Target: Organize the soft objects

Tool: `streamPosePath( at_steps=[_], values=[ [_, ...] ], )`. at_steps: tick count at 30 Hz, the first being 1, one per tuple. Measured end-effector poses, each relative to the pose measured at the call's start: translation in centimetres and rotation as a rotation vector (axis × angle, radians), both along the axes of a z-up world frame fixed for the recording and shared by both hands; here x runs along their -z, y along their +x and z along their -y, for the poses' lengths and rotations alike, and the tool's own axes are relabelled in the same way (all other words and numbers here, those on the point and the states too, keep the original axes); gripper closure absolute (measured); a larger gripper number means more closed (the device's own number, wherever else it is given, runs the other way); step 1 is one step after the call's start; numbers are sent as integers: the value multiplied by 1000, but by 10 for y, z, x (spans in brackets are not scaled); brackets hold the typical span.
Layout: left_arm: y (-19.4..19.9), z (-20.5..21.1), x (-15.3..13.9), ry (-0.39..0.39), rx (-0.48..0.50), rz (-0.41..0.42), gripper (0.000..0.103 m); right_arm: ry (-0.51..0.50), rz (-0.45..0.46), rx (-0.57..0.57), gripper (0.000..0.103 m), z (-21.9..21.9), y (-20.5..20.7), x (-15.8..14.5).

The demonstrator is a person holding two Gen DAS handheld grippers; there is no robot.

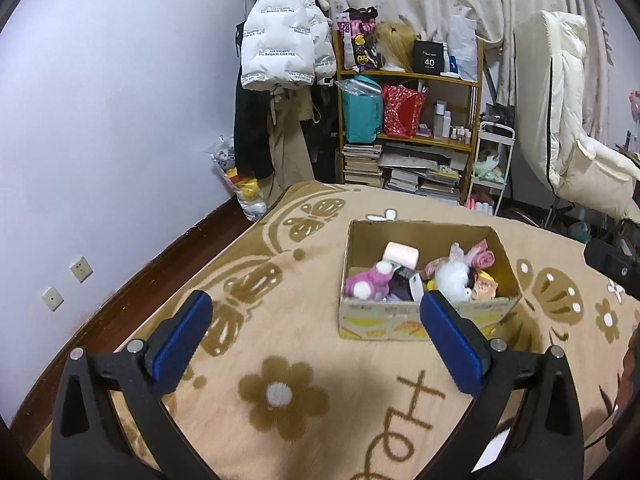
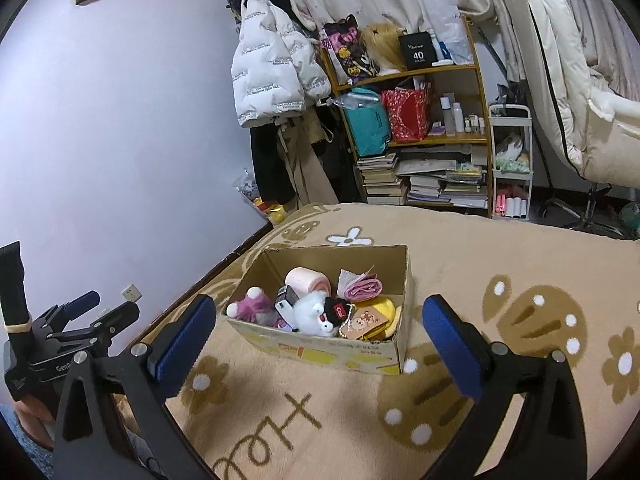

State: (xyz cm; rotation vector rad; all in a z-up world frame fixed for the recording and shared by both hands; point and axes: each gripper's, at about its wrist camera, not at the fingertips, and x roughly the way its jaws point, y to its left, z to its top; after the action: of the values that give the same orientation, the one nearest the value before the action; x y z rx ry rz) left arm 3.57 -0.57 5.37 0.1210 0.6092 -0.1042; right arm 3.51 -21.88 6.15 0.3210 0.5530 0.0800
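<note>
In the left wrist view, the left gripper (image 1: 316,316) is seen nearest, its blue pads spread wide apart and nothing held between them. It hangs above the beige flower-patterned blanket (image 1: 280,280), on the near side of the cardboard box (image 1: 424,320). Inside the box the soft objects are gathered: a purple plush toy (image 1: 370,282) at its left, a white plush toy (image 1: 452,276) in the middle, a pink roll (image 1: 401,255) toward the far wall, and a pink folded cloth (image 1: 482,256) at the far right.

In the right wrist view, the right gripper (image 2: 318,318) is also opened fully and empty, and the box (image 2: 332,350) is framed between its fingers. The white plush toy (image 2: 310,312) lies against the near wall, a yellow soft item (image 2: 384,306) to its right.

For a good pick, one toy should probably be chosen that lies on top. It is better approached from above, with the fingers kept clear of the cardboard walls, and closed on the thick body, not on a loose ear or chain.
</note>
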Motion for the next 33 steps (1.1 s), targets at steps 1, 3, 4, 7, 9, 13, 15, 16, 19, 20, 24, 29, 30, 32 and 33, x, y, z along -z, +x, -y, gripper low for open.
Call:
streamPosePath(
  at_steps=[1, 3, 4, 7, 9, 13, 15, 16, 19, 20, 24, 29, 30, 32, 33],
  values=[
    [-4, -1, 0, 1, 1, -1, 0, -5, 4, 2, 0, -1, -3, 0],
    [-9, -2, 3, 2, 9, -5, 0, -22, 13, 7, 0, -5, -10, 0],
    [-12, -3, 5, 6, 11, -5, 0, -33, 17, 11, 0, -7, -14, 1],
    [-21, -2, 11, 26, 17, 4, 0, -50, 22, 13, 0, -11, -19, 4],
    [-23, -2, 15, 29, 19, 9, 0, -58, 26, 15, 0, -13, -23, 8],
    [-25, -1, 23, 32, 15, 25, 0, -74, 28, 16, 0, -17, -27, 15],
    [-22, -1, 27, 17, 13, 21, 0, -60, 27, 16, 0, -17, -29, 20],
    [-19, -2, 28, 8, 11, 16, 0, -52, 29, 15, 0, -16, -29, 22],
    [-16, -3, 32, 1, 3, 9, 0, -42, 19, 14, 0, -14, -29, 29],
    [-15, -4, 33, 1, 2, 6, 0, -44, 16, 15, 0, -13, -28, 31],
    [-13, -5, 40, 8, 3, -3, 0, -42, 0, 14, 0, -11, -26, 40],
    [-11, -3, 45, 9, 5, -6, 0, -82, -9, 13, 0, -15, -23, 50],
    [-11, -3, 45, 11, 6, -5, 0, -94, -6, 9, 0, -17, -23, 52],
    [-11, -1, 46, 22, 13, 3, 0, -115, -7, 4, 0, -19, -22, 56],
    [-11, 1, 47, 28, 17, 6, 0, -121, -10, 0, 0, -20, -20, 57]
  ],
)
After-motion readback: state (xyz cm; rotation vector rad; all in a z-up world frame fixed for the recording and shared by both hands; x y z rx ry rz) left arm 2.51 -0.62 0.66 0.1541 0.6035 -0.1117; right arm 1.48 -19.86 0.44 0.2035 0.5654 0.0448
